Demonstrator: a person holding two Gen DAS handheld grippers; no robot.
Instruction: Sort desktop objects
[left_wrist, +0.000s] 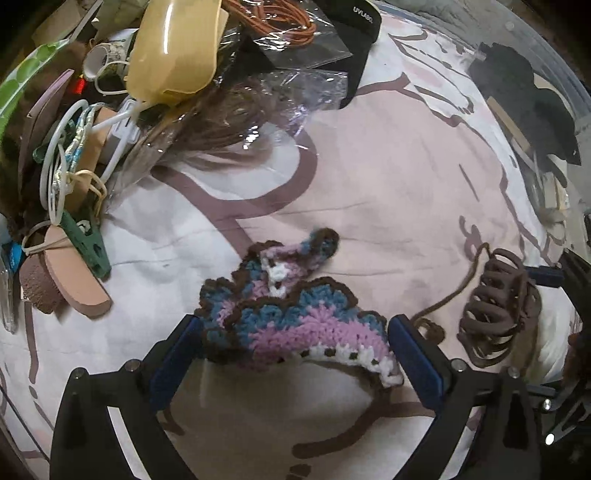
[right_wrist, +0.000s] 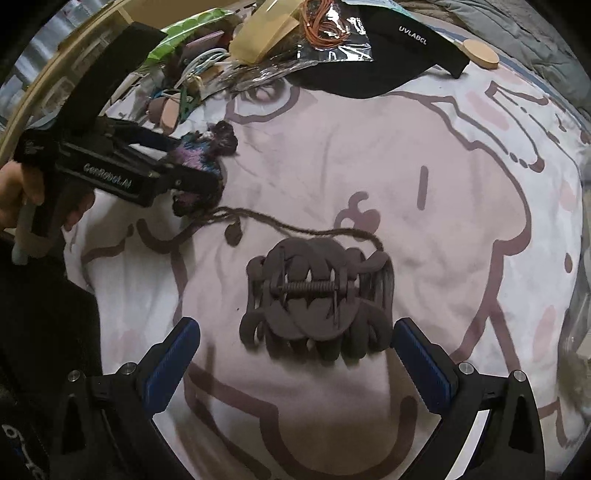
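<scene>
Crochet piece (left_wrist: 295, 325) sits between open left gripper (left_wrist: 295, 339) fingers; hair claw (right_wrist: 317, 302) between open right gripper (right_wrist: 297, 347) fingers; next, both likely close.

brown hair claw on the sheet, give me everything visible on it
The hair claw is matte brown, plastic by its look, with two looped openwork halves whose curved teeth interlock, shut. A coiled metal spring on a pin runs across its hinge. It lies on the printed sheet, between the open fingers of the right gripper, which do not touch it. A brown yarn strand trails from its right end toward the crochet piece in front of the left gripper.
</scene>
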